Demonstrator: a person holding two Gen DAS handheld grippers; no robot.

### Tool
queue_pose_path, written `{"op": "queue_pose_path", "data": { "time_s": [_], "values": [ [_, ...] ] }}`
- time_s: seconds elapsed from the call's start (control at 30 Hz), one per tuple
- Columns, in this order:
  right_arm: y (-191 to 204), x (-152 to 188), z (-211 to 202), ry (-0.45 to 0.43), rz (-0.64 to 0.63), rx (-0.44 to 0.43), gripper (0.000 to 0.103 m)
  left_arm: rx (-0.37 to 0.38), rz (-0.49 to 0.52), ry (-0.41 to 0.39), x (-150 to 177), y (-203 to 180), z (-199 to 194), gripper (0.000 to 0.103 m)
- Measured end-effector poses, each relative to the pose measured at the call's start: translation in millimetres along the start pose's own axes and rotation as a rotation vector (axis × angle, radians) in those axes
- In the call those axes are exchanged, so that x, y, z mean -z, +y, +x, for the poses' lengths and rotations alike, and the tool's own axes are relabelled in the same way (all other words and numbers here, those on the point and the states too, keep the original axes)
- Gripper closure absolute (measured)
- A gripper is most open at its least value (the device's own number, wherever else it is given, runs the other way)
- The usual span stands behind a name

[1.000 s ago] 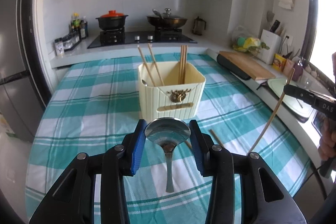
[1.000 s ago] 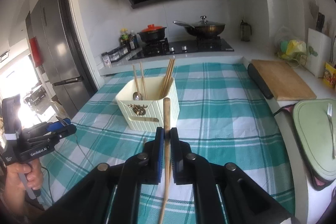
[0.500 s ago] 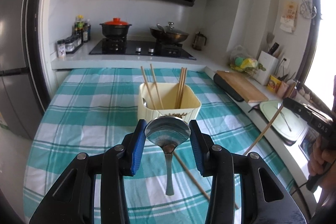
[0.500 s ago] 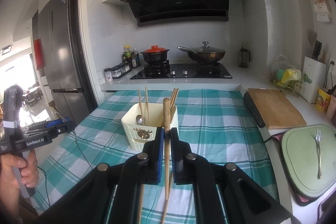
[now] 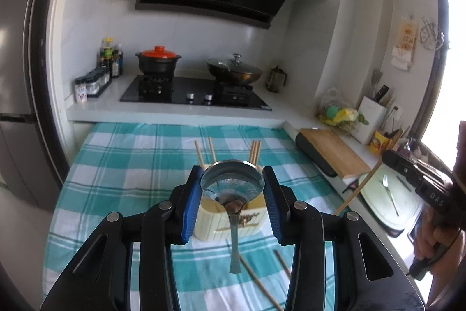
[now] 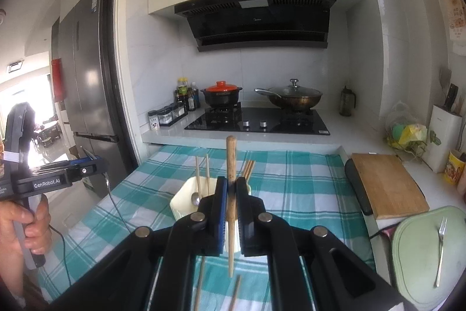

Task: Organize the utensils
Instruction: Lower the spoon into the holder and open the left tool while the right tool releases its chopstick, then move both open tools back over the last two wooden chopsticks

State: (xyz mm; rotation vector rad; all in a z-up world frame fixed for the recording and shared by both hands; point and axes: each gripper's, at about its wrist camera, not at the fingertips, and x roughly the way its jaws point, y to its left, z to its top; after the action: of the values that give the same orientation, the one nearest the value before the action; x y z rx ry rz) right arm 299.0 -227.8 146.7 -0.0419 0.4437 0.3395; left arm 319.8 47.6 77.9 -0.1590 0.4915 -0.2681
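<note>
Left wrist view: the left tool [image 5: 232, 185] grasps one spoon [image 5: 233, 191] by its bowl, now higher above the cream holder [image 5: 227, 223], where four chopsticks [image 5: 255, 150] stand. Two chopsticks [image 5: 256, 280] lie near on the checked bench [image 5: 122, 165].

Right wrist view: the right tool [image 6: 231, 188] is clenched on one chopstick [image 6: 231, 165], also raised higher than before. The holder [image 6: 182, 201] contains four chopsticks and one spoon [image 6: 194, 198].

Hand-held grippers: two, left hand-held gripper [image 5: 232, 184] and right hand-held gripper [image 6: 231, 188]
Spoons: two, held spoon [image 5: 232, 185] and spoon in the holder [image 6: 194, 198]
Held chopstick [image 6: 231, 165]: one
Chopsticks in the holder [image 6: 207, 175]: about five
Loose chopsticks on the desk [image 5: 256, 280]: two
Utensil holder [image 6: 182, 201]: one
Fork [image 6: 440, 247]: one
Cutting board [image 6: 386, 184]: one
</note>
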Motion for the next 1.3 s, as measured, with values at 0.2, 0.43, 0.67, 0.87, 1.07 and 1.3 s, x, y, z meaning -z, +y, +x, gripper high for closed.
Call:
{"op": "queue_pose_path", "data": {
  "time_s": [0.2,0.43,0.67,0.87,1.07,1.3],
  "values": [
    [2,-43,35,-0.059,-0.006,-0.023,0.097,-0.029,-0.022,-0.054,-46,3,31,0.062],
    [-2,-57,100,-0.039,-0.001,-0.063,0.097,-0.078,-0.028,-0.012,-57,11,94,0.062],
    [-17,-31,176,0.140,0.062,-0.143,0.097,-0.120,-0.035,0.129,-28,25,160,0.062],
    [-27,-1,238,0.312,0.136,-0.179,0.097,-0.148,-0.043,0.230,-5,33,202,0.062],
    [-25,12,273,0.382,0.126,-0.131,0.094,-0.161,-0.070,0.293,5,39,231,0.061],
    [-35,-2,259,0.349,0.141,-0.083,0.060,-0.150,-0.103,0.270,3,47,204,0.032]
  ]
}}
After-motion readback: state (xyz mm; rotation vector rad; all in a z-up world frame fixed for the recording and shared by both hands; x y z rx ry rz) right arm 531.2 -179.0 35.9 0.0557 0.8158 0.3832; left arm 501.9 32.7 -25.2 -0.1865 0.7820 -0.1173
